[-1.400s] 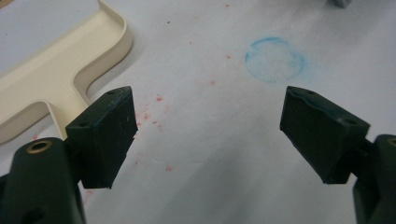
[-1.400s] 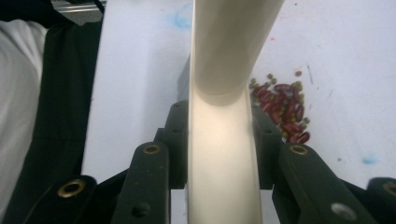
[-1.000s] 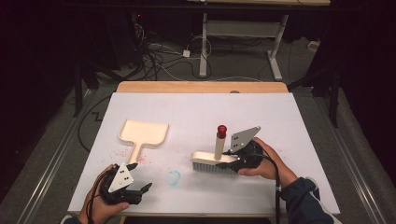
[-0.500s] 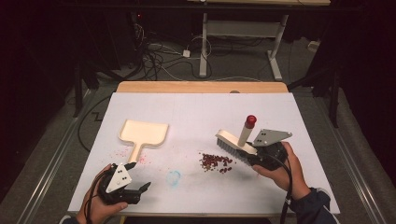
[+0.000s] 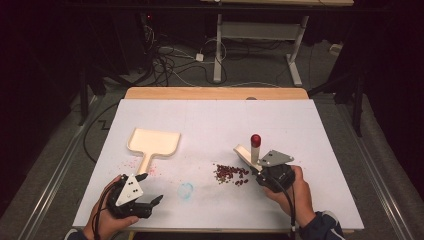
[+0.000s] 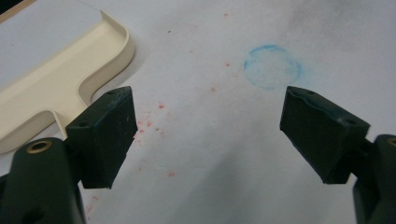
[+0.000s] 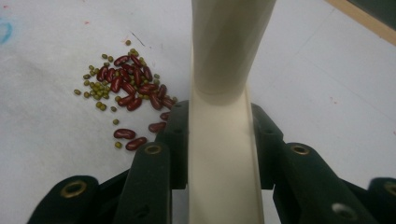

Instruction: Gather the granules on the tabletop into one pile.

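Your right tongs [image 5: 256,170] were clamped on the cream hand brush [image 7: 224,140], whose red-tipped handle stood up just right of the pile of kidney beans and mung beans [image 5: 231,174] on the white bench [image 5: 210,120]. Your left tongs [image 5: 150,187] hung wide and empty near the front edge, with the cream dustpan [image 5: 154,142] lying well apart from the pile, beyond a blue chalk ring [image 6: 272,66]. To sweep well, you probably needed the bristles flat on the bench behind the pile, short strokes toward the pan, and the left tongs bracing its handle.
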Motion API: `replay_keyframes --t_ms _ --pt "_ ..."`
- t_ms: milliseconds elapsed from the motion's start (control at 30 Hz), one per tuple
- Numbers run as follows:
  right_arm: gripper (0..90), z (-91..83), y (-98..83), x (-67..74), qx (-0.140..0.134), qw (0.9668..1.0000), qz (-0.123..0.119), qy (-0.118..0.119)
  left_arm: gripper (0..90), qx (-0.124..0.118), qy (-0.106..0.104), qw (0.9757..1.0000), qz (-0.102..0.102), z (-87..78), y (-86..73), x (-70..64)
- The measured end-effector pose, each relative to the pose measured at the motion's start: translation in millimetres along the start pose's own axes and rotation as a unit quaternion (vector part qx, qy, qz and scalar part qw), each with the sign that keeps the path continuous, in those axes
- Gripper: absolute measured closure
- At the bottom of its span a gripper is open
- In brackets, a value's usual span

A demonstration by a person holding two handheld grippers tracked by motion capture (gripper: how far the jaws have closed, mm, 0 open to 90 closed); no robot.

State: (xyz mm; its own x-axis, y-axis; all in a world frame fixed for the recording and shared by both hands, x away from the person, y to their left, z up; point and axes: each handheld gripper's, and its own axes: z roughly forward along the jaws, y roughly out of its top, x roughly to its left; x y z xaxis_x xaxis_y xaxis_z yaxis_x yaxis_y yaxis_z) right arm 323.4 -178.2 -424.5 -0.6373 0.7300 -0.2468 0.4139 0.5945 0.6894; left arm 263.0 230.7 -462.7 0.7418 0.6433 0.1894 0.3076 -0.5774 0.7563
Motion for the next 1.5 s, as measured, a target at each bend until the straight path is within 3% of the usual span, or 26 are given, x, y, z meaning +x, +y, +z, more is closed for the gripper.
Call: replay_keyframes --t_ms 67,100,333,467,633,800,1000,1200,1333,1433,1500 --pt "67.3 1.7 1.6 5.2 0.005 1.0000 -0.005 0.000 18.1 0.001 -0.003 1.0000 -0.006 -0.3 -0.3 -0.5" --pt "67.3 2.8 2.6 8.0 0.001 0.9999 0.006 -0.008 18.1 0.001 -0.003 1.0000 -0.006 -0.5 -0.2 -0.6" --pt "67.3 7.8 8.8 16.6 -0.004 0.9996 0.024 -0.011 18.1 -0.003 -0.001 1.0000 0.000 -0.2 0.9 -0.6" --pt "67.3 13.1 18.8 27.5 -0.022 0.9990 0.038 0.005 18.2 -0.002 -0.002 1.0000 0.003 -0.4 0.9 -0.7" --pt "67.3 17.2 25.9 34.3 -0.023 0.9993 0.029 -0.005 18.2 -0.006 -0.001 1.0000 0.003 -2.3 0.3 0.3" --pt "67.2 12.9 29.5 29.8 -0.038 0.9988 0.021 -0.022 18.2 -0.005 -0.001 1.0000 0.004 -2.5 -0.4 0.1" --pt "67.2 1.2 29.2 19.8 -0.060 0.9981 0.016 0.001 18.1 -0.006 0.002 1.0000 0.005 -3.1 0.3 -0.1" --pt "67.2 -5.5 16.4 7.2 -0.044 0.9987 0.015 -0.022 18.2 0.000 0.002 1.0000 0.006 -1.9 -0.1 -0.6" --pt "67.2 -8.0 0.3 0.3 -0.008 0.9990 0.013 -0.041 18.5 -0.002 0.003 1.0000 0.006 -3.4 0.0 -1.2" --pt "67.2 -10.8 -6.8 3.7 0.001 0.9997 0.016 -0.020 18.5 -0.002 0.001 1.0000 0.004 -3.0 -0.3 -0.7" --pt "67.2 -11.7 -7.0 7.8 0.003 0.9997 0.006 -0.022 18.5 -0.001 0.001 1.0000 0.005 -2.1 -0.1 -0.5"
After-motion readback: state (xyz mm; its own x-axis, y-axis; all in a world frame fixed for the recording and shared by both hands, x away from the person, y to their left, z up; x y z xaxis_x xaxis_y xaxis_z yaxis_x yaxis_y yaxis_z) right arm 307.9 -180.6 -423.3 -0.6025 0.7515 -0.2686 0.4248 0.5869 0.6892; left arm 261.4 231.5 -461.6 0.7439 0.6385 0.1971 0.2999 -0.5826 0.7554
